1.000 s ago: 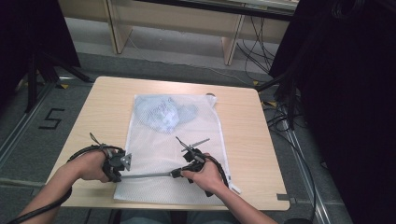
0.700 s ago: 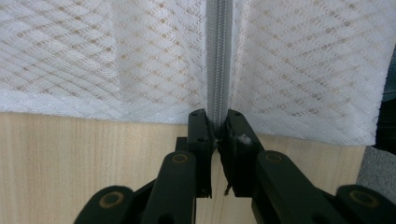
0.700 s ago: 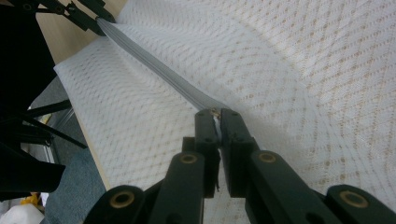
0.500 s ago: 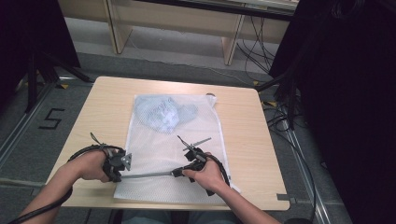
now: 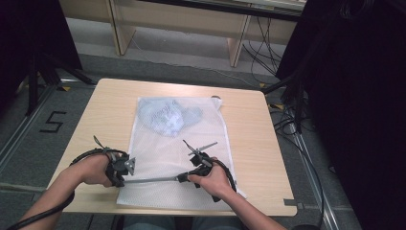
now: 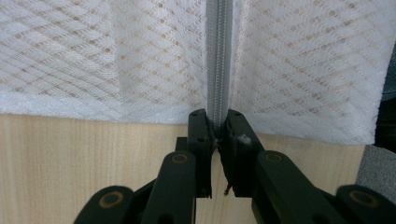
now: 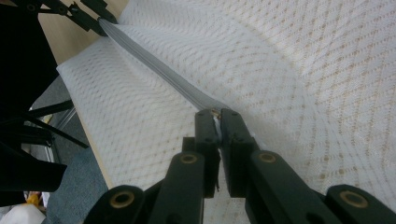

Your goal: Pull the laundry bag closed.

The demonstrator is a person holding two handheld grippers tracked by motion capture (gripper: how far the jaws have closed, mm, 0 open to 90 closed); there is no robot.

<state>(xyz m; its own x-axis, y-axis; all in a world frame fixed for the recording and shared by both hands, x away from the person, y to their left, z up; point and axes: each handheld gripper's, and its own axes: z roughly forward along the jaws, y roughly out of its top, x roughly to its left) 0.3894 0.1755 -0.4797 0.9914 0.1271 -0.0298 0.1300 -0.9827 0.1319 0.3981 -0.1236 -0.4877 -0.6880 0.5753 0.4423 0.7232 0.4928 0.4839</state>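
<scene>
Nothing shifted since earlier frame; both hands parked. We clench left gripper (image 6: 215,128) on zipper (image 6: 218,56) end at bag's near-left edge, right gripper (image 7: 216,122) on zipper further along. Zipper axis runs left-right between jaws. Mesh laundry bag (image 5: 177,143) flat on worktop (image 5: 258,139), blue garment (image 5: 167,115) at far end.

Light wooden table (image 5: 253,143) — a white mesh bag (image 5: 163,158) lies flat on it.
</scene>
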